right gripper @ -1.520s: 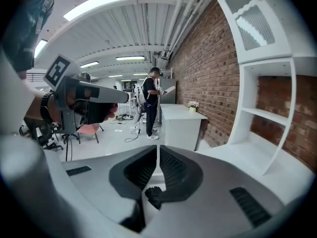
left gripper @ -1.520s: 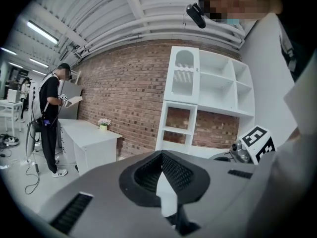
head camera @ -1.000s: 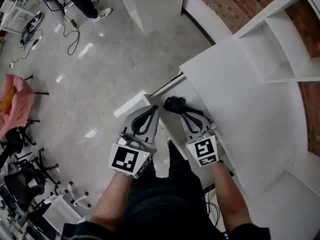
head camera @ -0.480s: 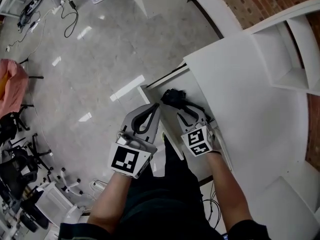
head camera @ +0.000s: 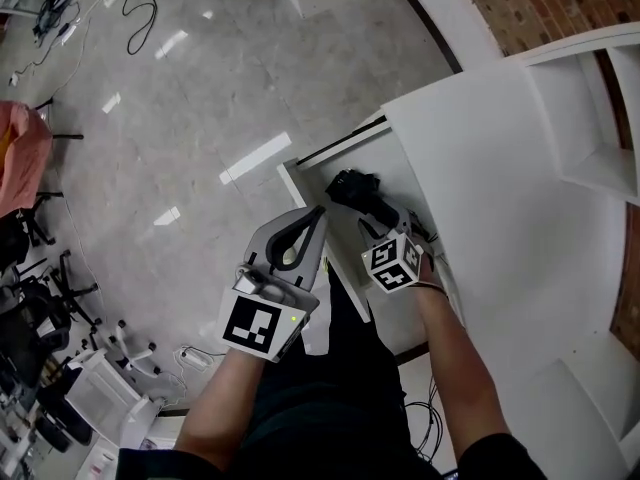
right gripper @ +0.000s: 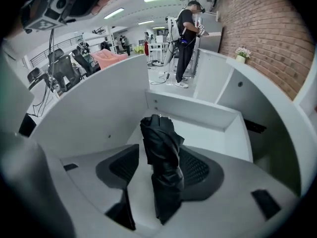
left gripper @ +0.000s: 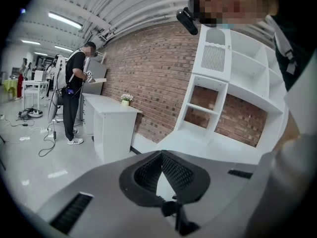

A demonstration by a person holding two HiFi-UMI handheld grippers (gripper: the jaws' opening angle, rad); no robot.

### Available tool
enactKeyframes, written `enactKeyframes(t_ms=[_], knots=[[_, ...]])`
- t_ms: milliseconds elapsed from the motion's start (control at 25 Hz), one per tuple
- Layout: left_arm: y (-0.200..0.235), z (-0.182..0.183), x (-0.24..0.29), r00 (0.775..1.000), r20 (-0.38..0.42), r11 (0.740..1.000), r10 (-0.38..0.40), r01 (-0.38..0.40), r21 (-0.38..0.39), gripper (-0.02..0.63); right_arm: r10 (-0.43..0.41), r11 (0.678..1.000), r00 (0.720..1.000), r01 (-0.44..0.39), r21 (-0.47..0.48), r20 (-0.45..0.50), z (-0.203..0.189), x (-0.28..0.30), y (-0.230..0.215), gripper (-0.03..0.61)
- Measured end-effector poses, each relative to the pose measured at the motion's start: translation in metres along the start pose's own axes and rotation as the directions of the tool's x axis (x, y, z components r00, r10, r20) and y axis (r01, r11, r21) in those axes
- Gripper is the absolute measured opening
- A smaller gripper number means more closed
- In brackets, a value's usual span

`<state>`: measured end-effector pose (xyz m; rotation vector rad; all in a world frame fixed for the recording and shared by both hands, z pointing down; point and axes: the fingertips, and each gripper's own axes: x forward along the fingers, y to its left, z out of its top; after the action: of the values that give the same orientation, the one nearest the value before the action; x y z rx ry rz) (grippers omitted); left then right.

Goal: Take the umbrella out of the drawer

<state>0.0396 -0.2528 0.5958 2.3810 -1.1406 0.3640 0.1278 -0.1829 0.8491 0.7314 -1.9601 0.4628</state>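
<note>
The folded black umbrella [head camera: 358,193] [right gripper: 162,172] lies in the open white drawer [head camera: 300,180] [right gripper: 198,112], lengthwise on its floor, with one end towards the drawer's far wall in the right gripper view. The right gripper [head camera: 378,226] [right gripper: 161,150] reaches down into the drawer over it. Its jaws have just been opening and stand wide, one on each side of the umbrella; a clear gap shows at the left pad, and no pad presses on the fabric. The right hand's marker cube [head camera: 392,263] sits just behind the umbrella in the head view.

The left gripper [head camera: 316,218] [left gripper: 161,153] is just beside the drawer's outer edge, over the floor side. Its jaws are together at the tips, with nothing between them.

The drawer stands pulled out from under a white desk top [head camera: 480,168], which runs on into a white shelf unit [left gripper: 218,83] set against a brick wall [left gripper: 158,68].

Further out, pale glossy floor tiles [head camera: 180,98] carry loose cables [head camera: 140,23] and a pink cloth [head camera: 20,158] at the left edge. A person in dark clothes [left gripper: 74,83] [right gripper: 187,33] stands at a low white cabinet [left gripper: 111,128], on which sits a small potted plant [left gripper: 126,99] [right gripper: 241,53]
</note>
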Motion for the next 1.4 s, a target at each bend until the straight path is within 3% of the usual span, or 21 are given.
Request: enactKeyframes(t_ms=[560,1120,1400], knots=[[-0.003,-0.021,0.022,1.0,-0.019,1.0,-0.01,0.009,-0.018,0.005,0.034,0.999,0.989,-0.039,-0.037,-0.143,-0.034,0.054,-0.003,0.281],[-0.003,-0.026,0.021,0.999,-0.037,1.0,-0.007,0.006,-0.026,0.005,0.039,0.996,0.973,-0.057,-0.075,-0.228,-0.045,0.082,-0.006,0.281],[-0.007,-0.021,0.012,0.999,-0.034,1.0,-0.007,0.007,-0.01,0.005,0.043,0.997,0.979,-0.055,-0.054,-0.198,-0.042,0.074,-0.006,0.238]])
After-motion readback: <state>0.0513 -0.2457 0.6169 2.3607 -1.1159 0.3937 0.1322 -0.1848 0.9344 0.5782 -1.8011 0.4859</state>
